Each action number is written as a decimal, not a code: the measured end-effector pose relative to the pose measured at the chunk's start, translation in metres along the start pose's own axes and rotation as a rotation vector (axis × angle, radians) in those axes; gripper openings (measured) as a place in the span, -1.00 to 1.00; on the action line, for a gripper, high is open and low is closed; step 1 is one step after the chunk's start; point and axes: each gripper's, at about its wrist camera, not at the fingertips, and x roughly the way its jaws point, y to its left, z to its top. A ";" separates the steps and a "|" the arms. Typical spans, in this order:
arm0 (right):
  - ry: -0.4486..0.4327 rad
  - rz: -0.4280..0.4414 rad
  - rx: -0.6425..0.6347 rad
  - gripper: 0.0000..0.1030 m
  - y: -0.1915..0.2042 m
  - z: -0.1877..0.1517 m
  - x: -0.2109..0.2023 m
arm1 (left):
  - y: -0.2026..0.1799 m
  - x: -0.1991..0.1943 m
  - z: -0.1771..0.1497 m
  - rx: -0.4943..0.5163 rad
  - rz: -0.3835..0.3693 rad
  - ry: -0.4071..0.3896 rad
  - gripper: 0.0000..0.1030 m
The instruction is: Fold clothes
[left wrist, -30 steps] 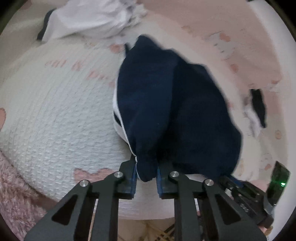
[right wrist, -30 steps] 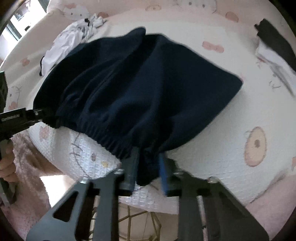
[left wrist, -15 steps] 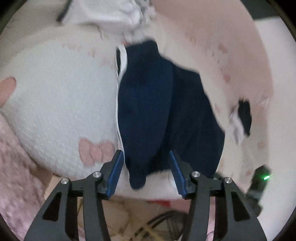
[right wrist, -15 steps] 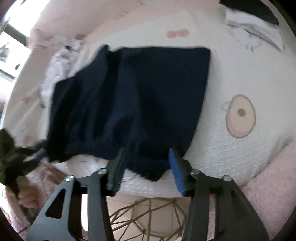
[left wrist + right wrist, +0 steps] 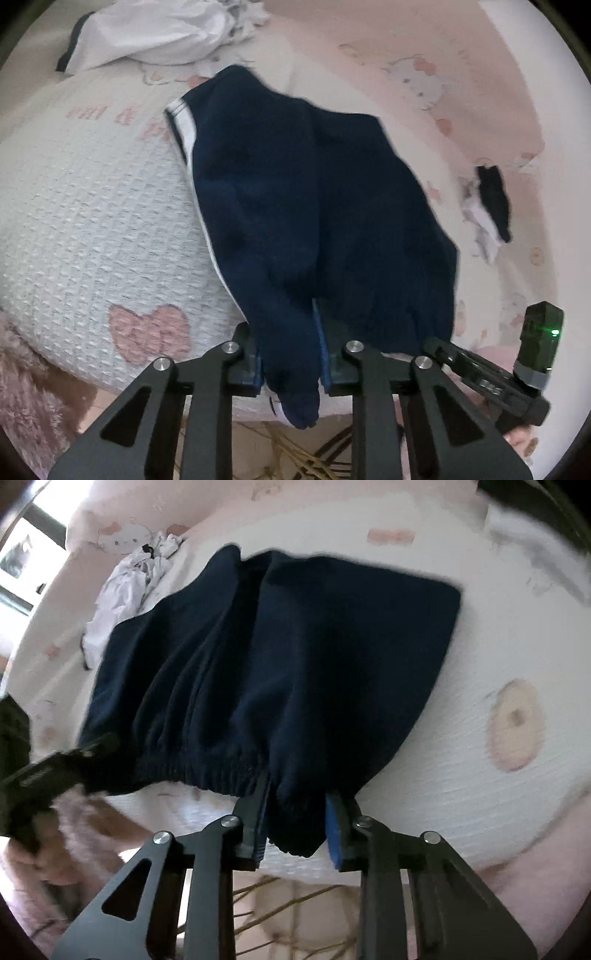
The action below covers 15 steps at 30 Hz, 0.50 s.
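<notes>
Navy shorts point(image 5: 306, 206) with a white side stripe lie folded on the white waffle bedspread point(image 5: 85, 206), the waistband at the near edge. My left gripper point(image 5: 290, 354) is partly open, its jaws either side of one waistband corner without pinching it. In the right wrist view the shorts point(image 5: 280, 664) fill the middle, and my right gripper point(image 5: 297, 823) is also partly open around the other waistband corner. The right gripper's body point(image 5: 517, 365) shows in the left wrist view, the left one point(image 5: 40, 779) in the right wrist view.
A crumpled white garment point(image 5: 155, 33) lies at the far end of the bed, also in the right wrist view point(image 5: 129, 587). A small black and white garment point(image 5: 487, 206) lies to the right. A pink fluffy blanket point(image 5: 26, 387) hangs at the bed's near edge.
Both grippers, shut on the waistband a second ago, opened wide and let the shorts down on the bed. The jaws now stand narrower around the corners, and the right gripper has come closer.
</notes>
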 end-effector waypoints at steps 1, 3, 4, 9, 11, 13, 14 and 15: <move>-0.025 -0.029 -0.022 -0.53 0.004 -0.001 -0.008 | 0.001 -0.002 -0.003 0.002 -0.009 0.005 -0.58; -0.068 -0.080 -0.056 -0.53 0.009 -0.002 -0.023 | -0.003 0.002 -0.011 0.003 -0.013 0.023 -0.59; -0.086 -0.108 -0.068 -0.53 0.010 -0.004 -0.031 | -0.004 0.004 -0.015 -0.005 -0.016 0.040 -0.59; 0.052 -0.117 -0.059 -0.32 0.007 -0.025 -0.032 | 0.004 0.019 -0.023 -0.054 0.023 0.154 -0.43; 0.101 -0.133 -0.038 -0.31 0.009 -0.020 -0.017 | 0.014 0.021 -0.022 -0.086 0.048 0.182 -0.39; 0.043 -0.124 -0.038 -0.24 0.013 -0.016 -0.028 | 0.023 0.004 -0.011 -0.131 0.003 0.126 -0.19; -0.014 -0.106 -0.035 -0.20 0.014 -0.014 -0.040 | 0.027 -0.007 -0.003 -0.142 -0.007 0.085 -0.13; -0.059 -0.099 -0.029 -0.12 0.015 -0.013 -0.051 | 0.031 -0.018 0.005 -0.151 -0.013 0.043 -0.03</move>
